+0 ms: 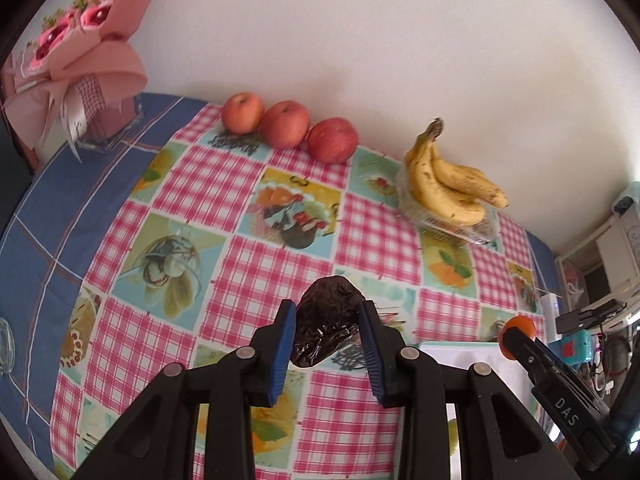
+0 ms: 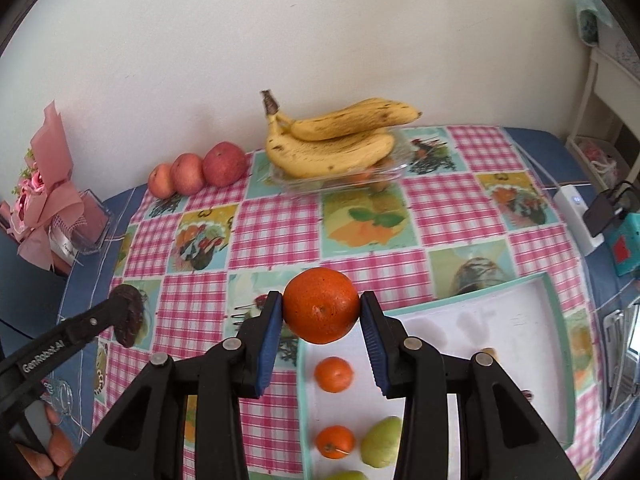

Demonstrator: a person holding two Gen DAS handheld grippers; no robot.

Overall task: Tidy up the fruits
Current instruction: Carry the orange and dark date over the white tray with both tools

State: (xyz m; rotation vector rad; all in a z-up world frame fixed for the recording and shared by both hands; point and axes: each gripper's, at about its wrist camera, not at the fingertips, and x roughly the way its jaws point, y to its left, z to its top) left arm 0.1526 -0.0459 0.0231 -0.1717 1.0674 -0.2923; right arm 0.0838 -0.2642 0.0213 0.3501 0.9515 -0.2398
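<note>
My left gripper (image 1: 327, 328) is shut on a dark, wrinkled fruit (image 1: 326, 322) held above the chequered tablecloth. The right gripper (image 2: 322, 312) is shut on an orange (image 2: 321, 304), held over the far edge of a white tray (image 2: 554, 316). In the tray lie two small oranges (image 2: 333, 374) (image 2: 335, 441) and a green pear (image 2: 382, 442). Three apples (image 1: 286, 124) line the wall. Bananas (image 1: 448, 184) rest on a clear plastic container. The left wrist view also catches the right gripper with its orange (image 1: 520, 330); the right wrist view shows the left gripper with the dark fruit (image 2: 130, 314).
A pink flower bouquet (image 1: 76, 44) in a clear holder stands at the far left. A white power strip (image 2: 576, 216) and a teal box (image 2: 624, 248) sit at the table's right edge. A glass jar (image 2: 60, 400) is near the left edge, by a hand (image 2: 52, 452).
</note>
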